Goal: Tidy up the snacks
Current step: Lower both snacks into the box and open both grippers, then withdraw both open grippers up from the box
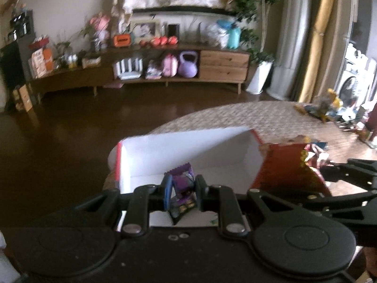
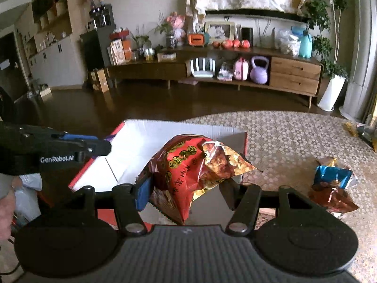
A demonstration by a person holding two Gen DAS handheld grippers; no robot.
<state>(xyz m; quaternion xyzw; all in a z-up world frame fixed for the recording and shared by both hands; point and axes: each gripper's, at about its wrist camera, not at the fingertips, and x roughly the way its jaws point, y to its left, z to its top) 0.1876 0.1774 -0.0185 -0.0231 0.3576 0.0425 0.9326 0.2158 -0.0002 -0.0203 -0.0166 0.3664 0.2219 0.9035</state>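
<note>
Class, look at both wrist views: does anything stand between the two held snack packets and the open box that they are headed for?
Nothing visible does. The left hand-held gripper holds the purple packet over the white-lined box, and the right hand-held gripper holds the red snack bag at its near edge. The box's top is open.

Your right gripper (image 2: 183, 191) clamps the red snack bag (image 2: 186, 176) just above the white box (image 2: 146, 146); your left gripper (image 2: 103, 145) reaches over its left wall.
</note>
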